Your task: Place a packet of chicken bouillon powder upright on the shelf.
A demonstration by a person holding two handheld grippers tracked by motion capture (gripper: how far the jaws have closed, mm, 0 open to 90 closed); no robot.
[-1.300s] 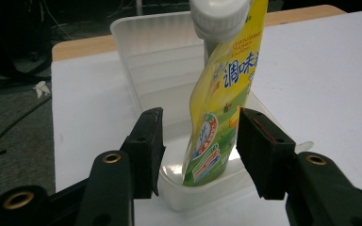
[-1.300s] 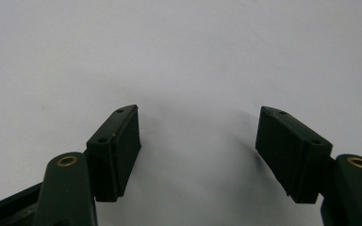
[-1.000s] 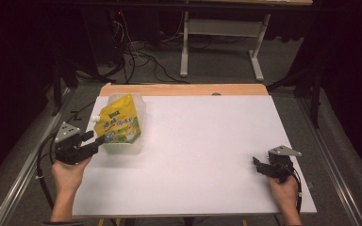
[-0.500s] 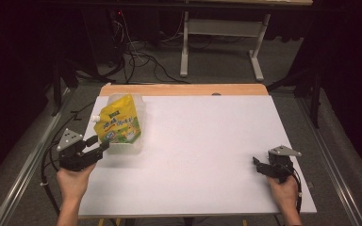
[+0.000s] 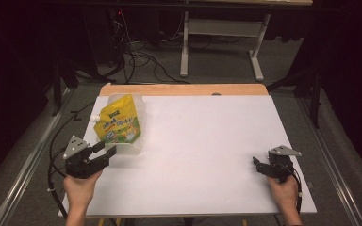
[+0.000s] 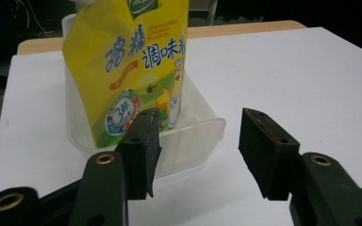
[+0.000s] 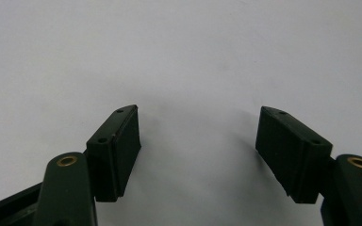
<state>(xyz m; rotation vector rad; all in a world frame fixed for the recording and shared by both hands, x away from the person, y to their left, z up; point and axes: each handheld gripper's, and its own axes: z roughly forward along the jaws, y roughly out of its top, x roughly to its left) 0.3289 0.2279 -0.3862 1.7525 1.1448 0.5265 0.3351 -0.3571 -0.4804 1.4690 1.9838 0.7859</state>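
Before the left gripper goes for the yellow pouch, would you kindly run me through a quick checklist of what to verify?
1. Left gripper open, nothing held: ok.
2. Yellow spouted pouch standing in the clear plastic tub: ok.
3. Pouch between the jaws: not ok; it lies ahead, nearer the left jaw's side.
4. Tub rim out of the jaws' path: not ok; its near corner sits just beyond them.
5. Right gripper open and away from the pouch: ok, over bare white table.
6. Pouch cap closed: cannot tell.

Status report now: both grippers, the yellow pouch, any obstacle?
Left gripper open, just short of clear tub. Right gripper open, empty. Yellow pouch upright in tub. No obstacle.
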